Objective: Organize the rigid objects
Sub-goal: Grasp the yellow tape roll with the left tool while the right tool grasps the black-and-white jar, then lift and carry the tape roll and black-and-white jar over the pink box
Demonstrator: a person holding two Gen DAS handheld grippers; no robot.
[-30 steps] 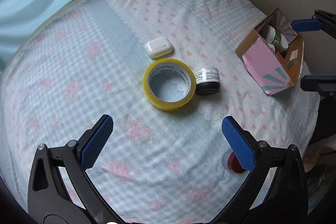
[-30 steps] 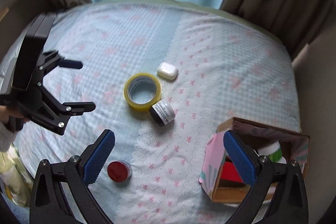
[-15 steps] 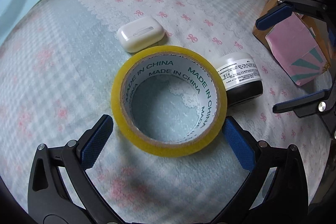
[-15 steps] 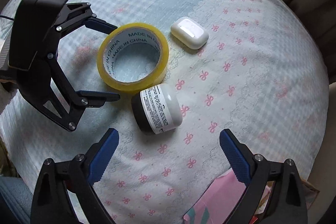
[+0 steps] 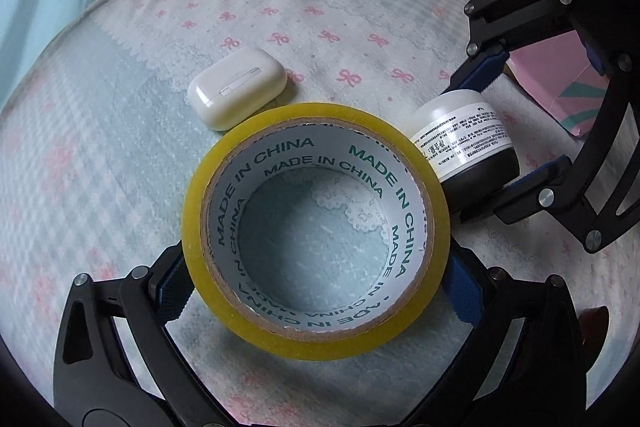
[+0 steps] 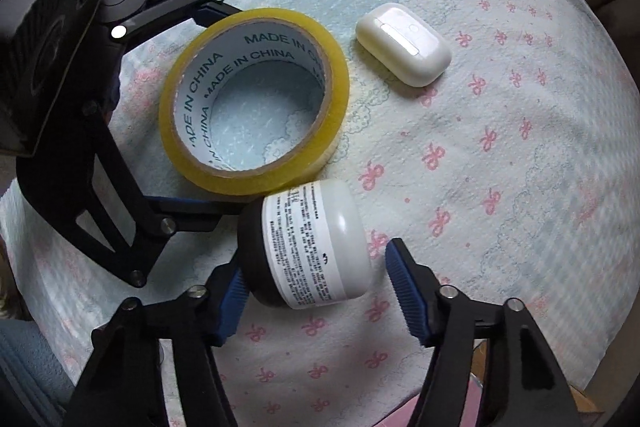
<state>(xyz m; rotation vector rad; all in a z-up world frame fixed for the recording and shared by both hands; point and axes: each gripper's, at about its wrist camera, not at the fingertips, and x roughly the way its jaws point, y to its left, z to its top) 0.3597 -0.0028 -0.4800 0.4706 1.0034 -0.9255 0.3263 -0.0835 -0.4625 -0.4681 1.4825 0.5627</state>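
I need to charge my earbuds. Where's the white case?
The white case lies on the bedspread, upper left in the left wrist view, just behind the tape roll, in neither gripper.

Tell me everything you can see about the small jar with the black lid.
The jar is small and round, of white glossy plastic-looking material, with a black lid and a printed label. It lies on its side on the bedspread, touching the yellow tape roll. The right gripper straddles it, its jaws having just been closing.
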